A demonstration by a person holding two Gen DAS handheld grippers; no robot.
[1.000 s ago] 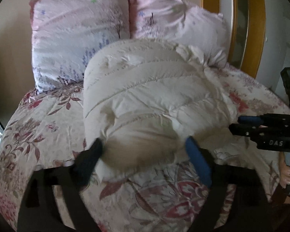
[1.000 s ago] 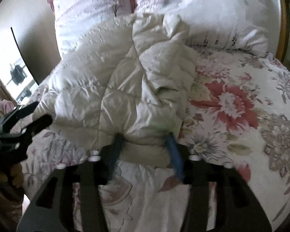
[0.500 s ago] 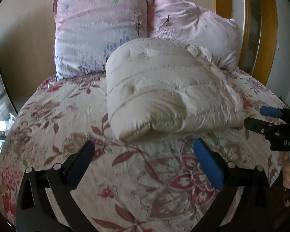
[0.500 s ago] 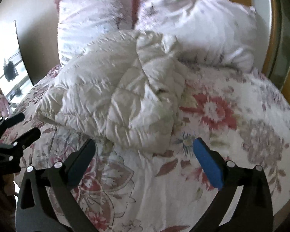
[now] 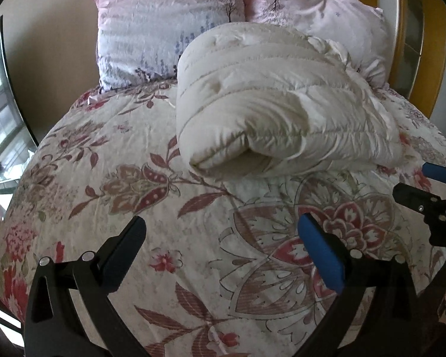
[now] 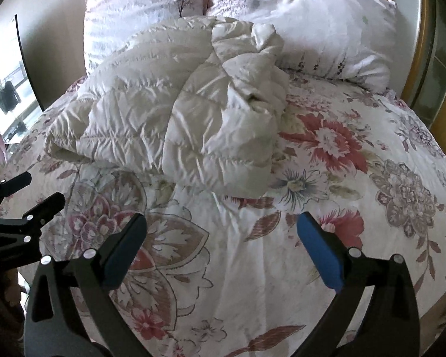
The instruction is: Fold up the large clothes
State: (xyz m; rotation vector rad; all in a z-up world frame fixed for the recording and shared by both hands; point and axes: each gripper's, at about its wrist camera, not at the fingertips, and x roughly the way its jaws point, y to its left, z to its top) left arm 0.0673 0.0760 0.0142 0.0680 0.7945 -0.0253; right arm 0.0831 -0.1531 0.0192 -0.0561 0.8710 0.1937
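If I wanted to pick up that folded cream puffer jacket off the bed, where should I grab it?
Probably the cream puffer jacket is best taken at its rolled front edge, coming in low from the foot of the floral bedspread. There the layers stack into one thick lip. The far side looks loose and bunched, so a grip there may undo the fold.

Bare bedspread before folded jacket

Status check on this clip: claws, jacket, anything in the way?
Left claw open, empty. Right claw open, empty, jaws just widened. Cream puffer jacket folded on the floral bedspread, untouched. Nothing in the way.
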